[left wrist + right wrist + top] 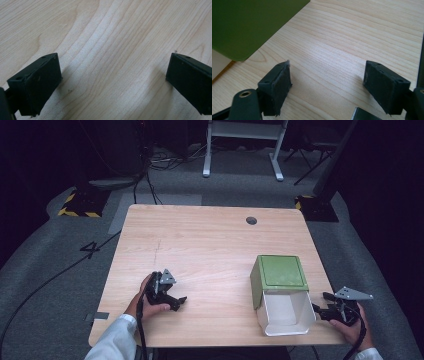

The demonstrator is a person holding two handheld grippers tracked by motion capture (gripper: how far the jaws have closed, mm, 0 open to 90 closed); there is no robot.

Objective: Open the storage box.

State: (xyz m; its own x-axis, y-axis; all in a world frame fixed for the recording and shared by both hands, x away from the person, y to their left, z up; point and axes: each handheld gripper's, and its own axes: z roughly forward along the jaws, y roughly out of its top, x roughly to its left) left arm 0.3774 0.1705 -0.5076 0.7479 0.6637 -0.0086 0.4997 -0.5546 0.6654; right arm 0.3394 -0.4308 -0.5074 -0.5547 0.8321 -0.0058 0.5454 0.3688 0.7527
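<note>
A green bin (278, 272) with a white swing lid (285, 312) lies on its side near the table's front right corner, the lid facing the person. My right gripper (322, 311) rests on the table just right of the lid, open, nothing between its jaws. Its own view has the bin's green wall (249, 25) at upper left and bare wood between the jaws (327, 77). My left gripper (176, 302) sits low on the table at front left, also open and empty; in the left gripper view (113, 80) its jaws stand wide over bare wood.
The wooden table (200, 245) has a round cable hole (251, 220) at the back right. Beyond it are grey carpet, floor cables, a white desk frame (245, 142) and yellow-black striped bases (80, 202).
</note>
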